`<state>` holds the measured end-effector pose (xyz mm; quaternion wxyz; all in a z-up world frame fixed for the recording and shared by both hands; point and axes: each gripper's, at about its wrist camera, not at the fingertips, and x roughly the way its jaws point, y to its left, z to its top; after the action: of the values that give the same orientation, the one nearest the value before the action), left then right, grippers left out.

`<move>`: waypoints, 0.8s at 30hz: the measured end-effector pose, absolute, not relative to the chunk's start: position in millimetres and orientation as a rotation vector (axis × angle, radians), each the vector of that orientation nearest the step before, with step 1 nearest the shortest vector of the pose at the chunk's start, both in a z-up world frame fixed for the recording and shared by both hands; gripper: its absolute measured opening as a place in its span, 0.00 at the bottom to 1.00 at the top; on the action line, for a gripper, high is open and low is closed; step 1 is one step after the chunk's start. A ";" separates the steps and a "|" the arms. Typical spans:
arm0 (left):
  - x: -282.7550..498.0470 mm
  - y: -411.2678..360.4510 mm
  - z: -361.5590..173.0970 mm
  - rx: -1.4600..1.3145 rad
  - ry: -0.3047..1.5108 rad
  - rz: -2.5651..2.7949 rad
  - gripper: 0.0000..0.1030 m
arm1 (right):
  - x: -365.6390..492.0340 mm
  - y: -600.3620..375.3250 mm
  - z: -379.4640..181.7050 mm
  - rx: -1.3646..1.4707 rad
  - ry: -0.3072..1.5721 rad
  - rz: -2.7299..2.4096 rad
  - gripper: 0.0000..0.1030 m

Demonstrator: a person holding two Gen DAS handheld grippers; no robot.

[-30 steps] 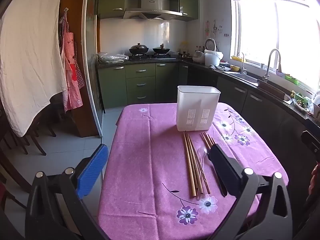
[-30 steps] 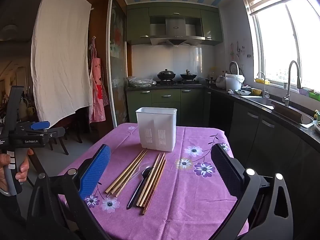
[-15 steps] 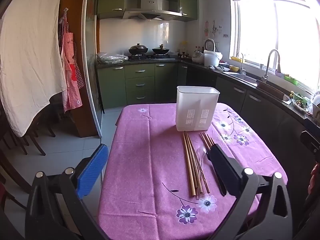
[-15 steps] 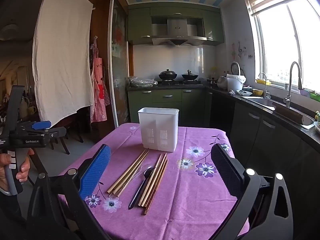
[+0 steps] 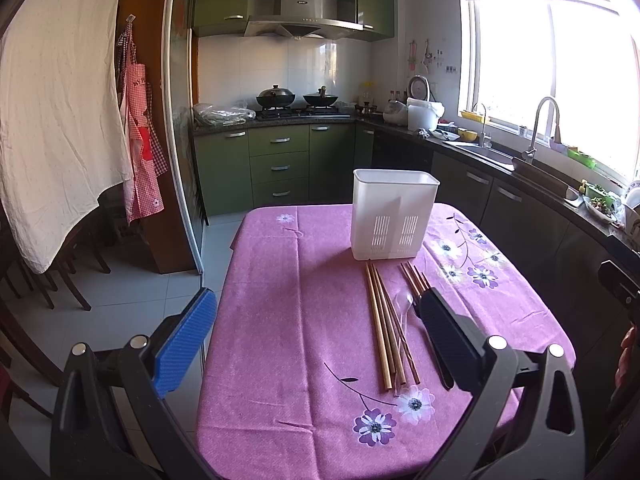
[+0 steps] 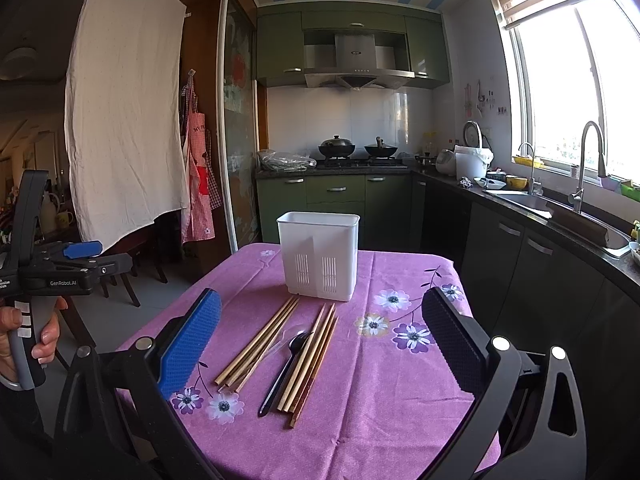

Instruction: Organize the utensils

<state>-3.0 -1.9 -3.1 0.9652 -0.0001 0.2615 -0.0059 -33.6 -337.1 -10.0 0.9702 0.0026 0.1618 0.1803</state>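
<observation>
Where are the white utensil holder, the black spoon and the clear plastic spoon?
white utensil holder (image 6: 319, 256): right wrist view, on its slotted front wall.
black spoon (image 6: 298, 343): right wrist view, on its bowl, between the chopstick bundles.
clear plastic spoon (image 5: 404, 302): left wrist view, on its bowl.

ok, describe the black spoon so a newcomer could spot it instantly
On the purple tablecloth, in front of the white holder, lie two bundles of chopsticks. The black spoon lies between them beside a clear one, the only dark utensil there.

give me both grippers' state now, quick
Left gripper: open, holding nothing.
Right gripper: open, holding nothing, above the chopsticks.
</observation>
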 end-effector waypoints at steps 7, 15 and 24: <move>-5.0 -4.8 -7.0 0.002 0.535 -0.012 0.94 | -32.0 -336.6 -11.8 0.007 0.332 0.360 0.96; -0.5 -1.0 -12.1 0.002 0.542 -0.014 0.94 | -30.5 -334.3 -13.2 0.002 0.338 0.361 0.96; 0.2 -1.0 -11.4 0.003 0.544 -0.016 0.94 | -29.6 -332.2 -13.0 0.001 0.343 0.360 0.96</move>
<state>0.2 -1.0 -11.4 0.9632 0.0017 0.2685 -0.0078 -29.6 -332.2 -13.0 0.9692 0.0004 0.1697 0.1783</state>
